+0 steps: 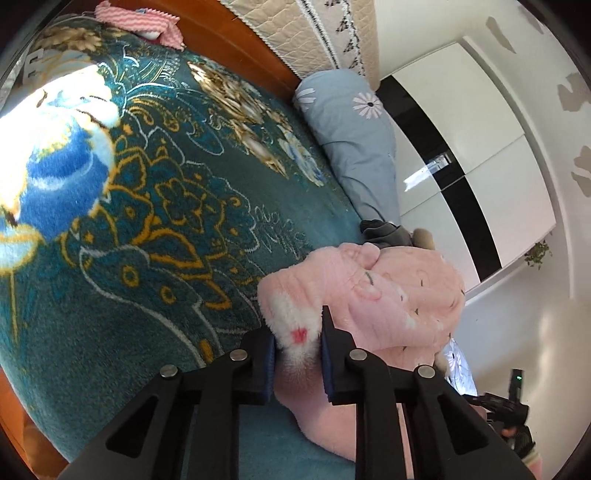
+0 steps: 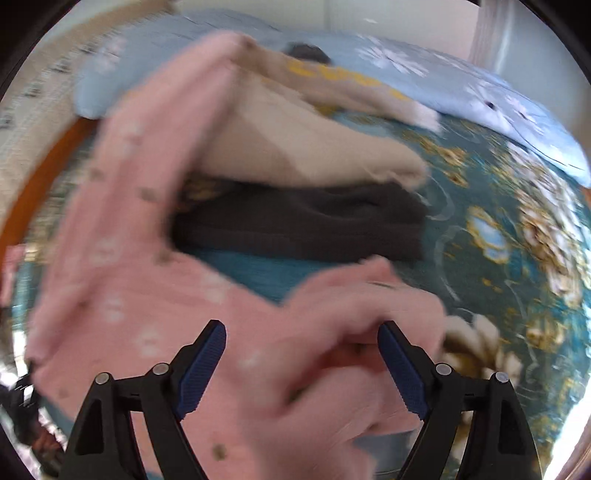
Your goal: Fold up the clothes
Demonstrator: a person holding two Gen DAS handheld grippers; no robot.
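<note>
A pink fleece garment (image 1: 373, 295) with small white and dark prints lies bunched on a teal patterned blanket (image 1: 166, 206). My left gripper (image 1: 297, 343) is shut on its white fluffy cuff with a red mark. In the right wrist view the same pink garment (image 2: 155, 280) spreads blurred across the frame. My right gripper (image 2: 301, 347) is open, its blue-padded fingers (image 2: 207, 354) wide apart with pink cloth lying between them. A folded dark grey garment (image 2: 303, 229) and a folded beige one (image 2: 295, 147) lie stacked beyond it.
A light blue floral pillow (image 1: 351, 133) lies at the blanket's far edge, by a wooden bed frame (image 1: 236, 40) and a quilted headboard cover. A pink striped cloth (image 1: 140, 18) lies at the far corner. A white and black wardrobe (image 1: 461, 147) stands beside the bed.
</note>
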